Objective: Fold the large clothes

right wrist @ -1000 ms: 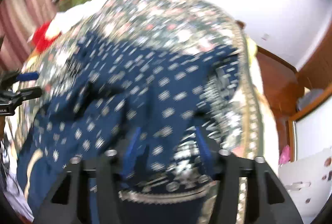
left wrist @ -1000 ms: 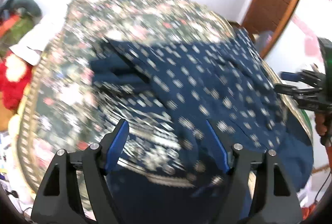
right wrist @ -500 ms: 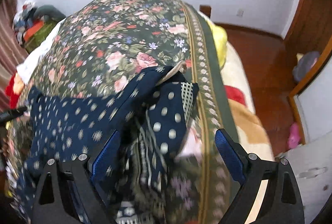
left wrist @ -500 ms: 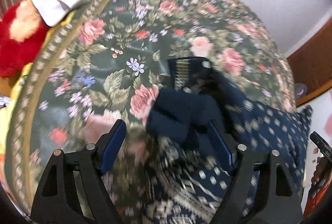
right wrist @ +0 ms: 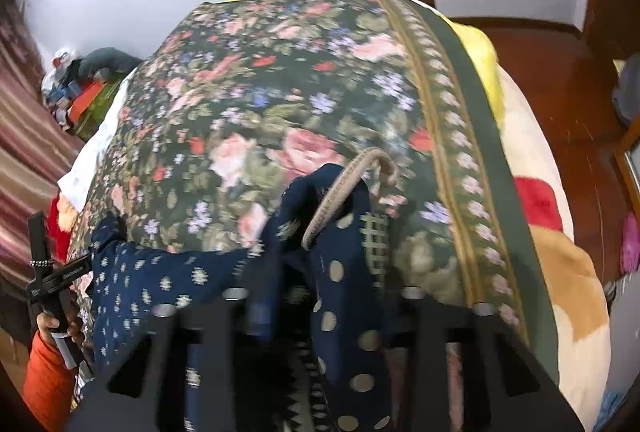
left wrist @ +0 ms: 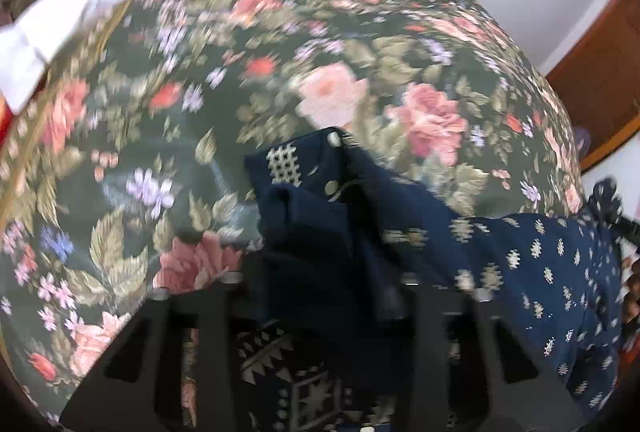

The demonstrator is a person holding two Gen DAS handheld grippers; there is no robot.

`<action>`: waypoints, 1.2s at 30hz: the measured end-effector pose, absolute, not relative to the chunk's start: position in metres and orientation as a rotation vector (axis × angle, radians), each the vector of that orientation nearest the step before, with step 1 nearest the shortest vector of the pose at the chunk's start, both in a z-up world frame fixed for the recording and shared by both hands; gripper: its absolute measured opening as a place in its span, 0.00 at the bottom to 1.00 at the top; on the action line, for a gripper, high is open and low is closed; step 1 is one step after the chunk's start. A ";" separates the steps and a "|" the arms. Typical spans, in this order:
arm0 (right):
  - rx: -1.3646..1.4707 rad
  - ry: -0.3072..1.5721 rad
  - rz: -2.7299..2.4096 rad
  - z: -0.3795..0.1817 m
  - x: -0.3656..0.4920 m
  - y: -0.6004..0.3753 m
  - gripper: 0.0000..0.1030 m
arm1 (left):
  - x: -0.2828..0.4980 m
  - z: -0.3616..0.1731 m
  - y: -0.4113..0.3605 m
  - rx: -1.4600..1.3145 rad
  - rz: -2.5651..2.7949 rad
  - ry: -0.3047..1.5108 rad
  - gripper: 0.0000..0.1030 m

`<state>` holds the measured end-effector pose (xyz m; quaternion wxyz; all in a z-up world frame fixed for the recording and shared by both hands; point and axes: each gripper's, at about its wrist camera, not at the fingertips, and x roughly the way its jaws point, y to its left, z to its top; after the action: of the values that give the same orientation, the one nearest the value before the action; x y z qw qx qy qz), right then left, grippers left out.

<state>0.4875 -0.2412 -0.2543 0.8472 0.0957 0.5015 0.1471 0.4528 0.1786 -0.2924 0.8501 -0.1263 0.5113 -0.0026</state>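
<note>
A navy dress [left wrist: 540, 272] with pale dots and a patterned hem lies on a bed under a dark floral bedspread [left wrist: 320, 52]. My left gripper [left wrist: 324, 264] is closing its jaws, and a bunched corner of the dress is pinched between them, hiding the fingertips. In the right wrist view the dress [right wrist: 160, 280] stretches left to that left gripper [right wrist: 48, 272], which a hand in an orange sleeve holds. My right gripper [right wrist: 324, 272] is closing too, and the dress's other corner, with its beige trim [right wrist: 340, 192], is bunched between its jaws.
The bedspread's bordered edge [right wrist: 452, 120] runs down the right, with yellow [right wrist: 484, 52] and cream-brown blankets [right wrist: 572, 272] beyond it and a wooden floor [right wrist: 560, 72]. A white cloth [left wrist: 60, 32] and a clothes pile [right wrist: 88, 84] lie at the bed's far left.
Both grippers swept forward and down across the dress to its far corners. Their jaws stood wide apart earlier and now pinch the navy fabric.
</note>
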 end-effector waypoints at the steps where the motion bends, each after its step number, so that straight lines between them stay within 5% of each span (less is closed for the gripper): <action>1: 0.186 1.049 0.311 -0.251 0.487 -0.237 0.18 | 0.452 -0.288 0.174 -0.234 0.006 1.065 0.19; 13: 0.066 0.882 0.304 -0.199 0.525 -0.185 0.12 | 0.454 -0.205 0.212 -0.156 0.135 0.858 0.10; 22: -0.025 0.869 0.230 -0.222 0.585 -0.138 0.12 | 0.483 -0.262 0.237 -0.117 0.222 0.974 0.11; 29: -0.063 0.903 0.241 -0.234 0.574 -0.156 0.13 | 0.464 -0.283 0.259 -0.214 0.191 1.001 0.21; 33: -0.223 0.943 0.147 -0.234 0.557 -0.163 0.13 | 0.439 -0.282 0.258 -0.220 0.179 1.039 0.41; 36: -0.298 0.971 0.105 -0.235 0.539 -0.174 0.13 | 0.421 -0.277 0.254 -0.197 0.175 1.063 0.41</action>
<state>0.5388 -0.1744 -0.2352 0.8724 -0.1425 0.4648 0.0505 0.4213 0.2540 -0.2767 0.8538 -0.0937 0.5054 0.0833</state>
